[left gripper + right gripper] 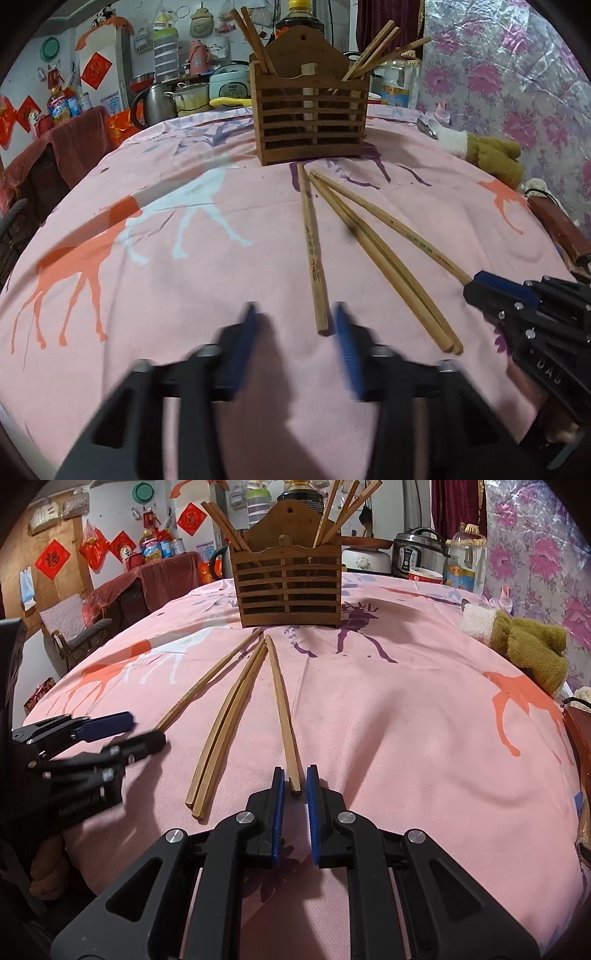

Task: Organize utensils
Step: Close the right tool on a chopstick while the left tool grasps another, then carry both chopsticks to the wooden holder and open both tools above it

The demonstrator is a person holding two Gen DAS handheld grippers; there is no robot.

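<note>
A slatted wooden chopstick holder (312, 114) stands at the far middle of the table, chopsticks upright in both compartments; it also shows in the right wrist view (290, 587). Several loose chopsticks lie fanned before it. My left gripper (295, 314) is open, its right pad beside the near end of the leftmost chopstick (312, 247). My right gripper (295, 779) is open, its pads on either side of the near end of the rightmost chopstick (282, 709), not clamped. A touching pair (225, 723) lies between the two.
The table wears a pink cloth with deer prints (406, 720). An olive and white plush toy (524, 642) and a brown box (557, 229) lie at the right edge. Kitchen appliances (417, 554) and a chair (74, 627) stand behind.
</note>
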